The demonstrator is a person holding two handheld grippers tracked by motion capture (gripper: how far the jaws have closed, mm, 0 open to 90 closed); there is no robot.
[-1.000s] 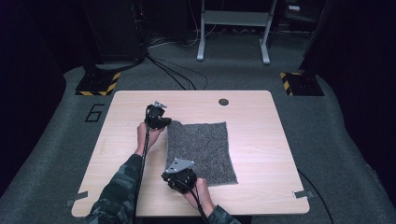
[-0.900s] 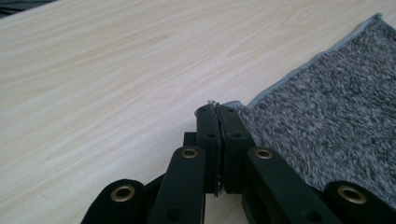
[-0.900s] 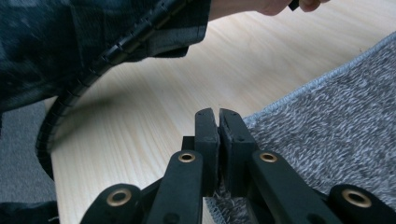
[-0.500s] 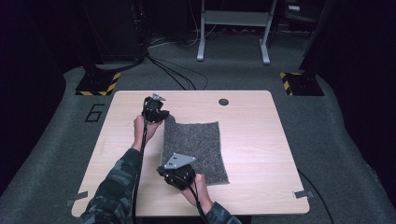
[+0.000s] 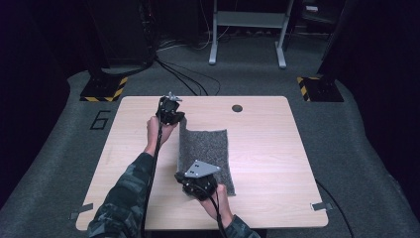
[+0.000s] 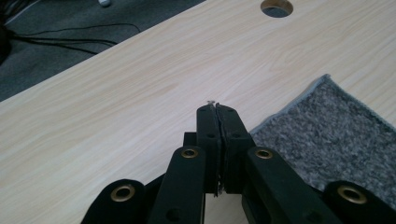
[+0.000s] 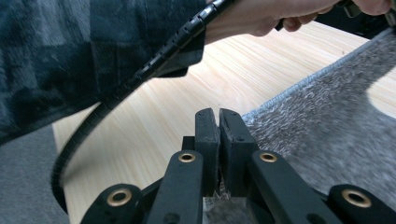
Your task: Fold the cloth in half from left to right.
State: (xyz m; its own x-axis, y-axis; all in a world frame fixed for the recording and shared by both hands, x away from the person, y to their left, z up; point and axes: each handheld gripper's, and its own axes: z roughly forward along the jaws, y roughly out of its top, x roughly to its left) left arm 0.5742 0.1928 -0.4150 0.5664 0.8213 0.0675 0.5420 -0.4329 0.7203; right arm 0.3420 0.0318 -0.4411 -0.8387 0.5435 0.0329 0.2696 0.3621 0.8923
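The grey mat (image 5: 208,151) is being held up by its left edge off the counter (image 5: 267,148), its corners being pinched in the clenched jaws of the left gripper (image 5: 171,113) and right gripper (image 5: 194,184)

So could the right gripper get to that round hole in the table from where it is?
Probably not right now. The right gripper is shut on the grey cloth's near left corner, and the hole lies at the table's far edge, past the cloth. It would need to let go first.
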